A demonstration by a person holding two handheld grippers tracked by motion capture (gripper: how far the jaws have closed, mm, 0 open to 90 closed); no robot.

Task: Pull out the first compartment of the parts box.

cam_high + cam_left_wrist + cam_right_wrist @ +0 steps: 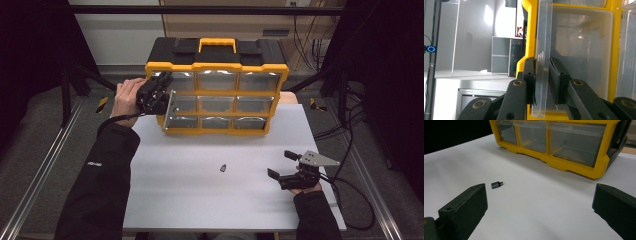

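Note:
A yellow and black drawer cabinet [216, 65] with several clear drawers stands at the back of the white table [200, 200]. Its left-hand middle drawer [172, 107] is pulled out a little. My left gripper [159, 95] is at that drawer's front. In the left gripper view the clear front panel [544, 30] stands upright between the two pads, and my left gripper [541, 62] is shut on it. A small grey adapter plug [223, 168] lies on the table. My right gripper [280, 164] rests to its right, open with nothing between its jaws. The plug [496, 185] also lies ahead of that gripper [540, 202].
The cabinet's lower yellow edge [574, 167] runs across the far side of the right gripper view. Black frame bars and cables flank the table on both sides. A black carry handle area tops the cabinet [217, 47].

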